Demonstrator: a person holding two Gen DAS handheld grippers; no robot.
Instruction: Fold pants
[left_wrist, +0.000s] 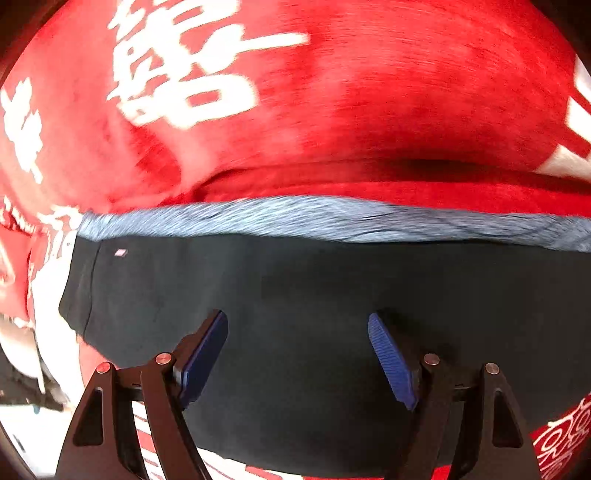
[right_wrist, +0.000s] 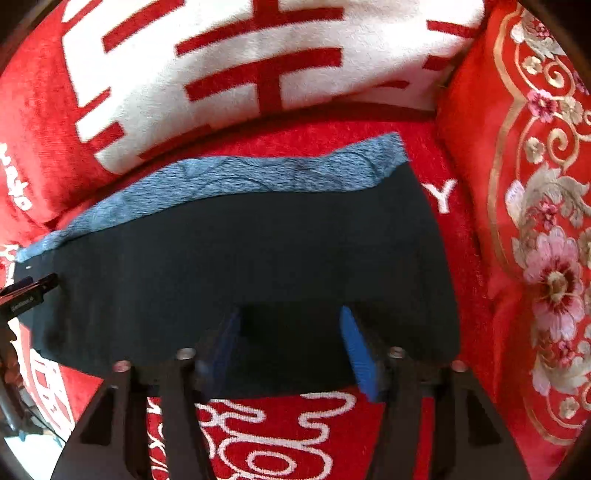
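Observation:
The dark navy pants (left_wrist: 295, 288) lie flat on a red blanket (left_wrist: 388, 92) with white characters. A blue-grey strip of fabric (left_wrist: 332, 218) runs along their far edge. My left gripper (left_wrist: 297, 319) hangs open over the middle of the pants, its blue pads (left_wrist: 388, 354) wide apart with nothing pinched between them. In the right wrist view the pants (right_wrist: 258, 251) lie folded with the blue-grey strip (right_wrist: 240, 177) behind them. My right gripper (right_wrist: 290, 314) stands open over their near edge. The left gripper's tip (right_wrist: 33, 291) shows at the pants' left end.
A red cushion with gold and pink flowers (right_wrist: 535, 221) stands close along the right side of the pants. A white cloth with red characters (right_wrist: 258, 55) rises behind them. The blanket's edge and pale floor (left_wrist: 22, 424) show at the lower left.

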